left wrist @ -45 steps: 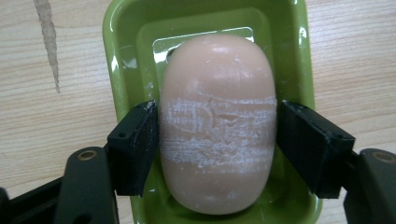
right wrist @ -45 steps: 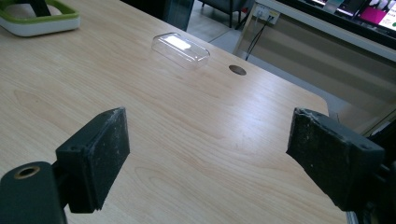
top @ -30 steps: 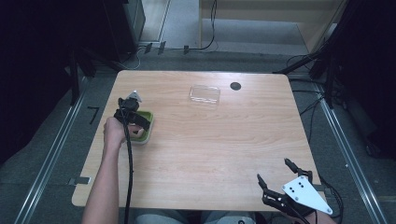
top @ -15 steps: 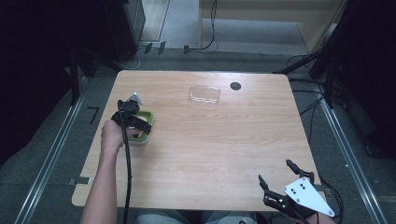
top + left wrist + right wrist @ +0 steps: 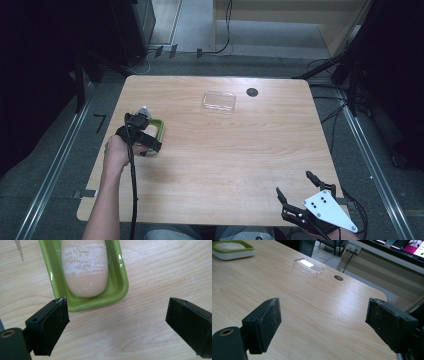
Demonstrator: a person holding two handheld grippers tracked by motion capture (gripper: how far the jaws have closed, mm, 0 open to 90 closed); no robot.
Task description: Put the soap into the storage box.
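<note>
A green soap dish (image 5: 160, 131) with a beige soap bar (image 5: 85, 267) in it sits at the table's left side. My left gripper (image 5: 142, 134) hangs over the dish (image 5: 120, 290) with its jaws open, and nothing lies between them but bare wood just off the dish's end. In the high view it hides most of the dish. My right gripper (image 5: 293, 183) hovers open at the table's near right corner, holding nothing. A clear plastic lid (image 5: 219, 101) lies toward the far edge, ahead of the right gripper (image 5: 324, 322) in the right gripper view, where the lid (image 5: 308, 267) lies beyond the jaws.
The wooden table (image 5: 225, 160) has a round dark cable hole (image 5: 252, 92) to the right of the lid. A person's left forearm (image 5: 107, 200) reaches in from the near left edge. Cables and metal rails run on the floor around the table.
The left gripper has shifted slightly toward the person and now covers more of the dish. The right gripper has hardly moved.
</note>
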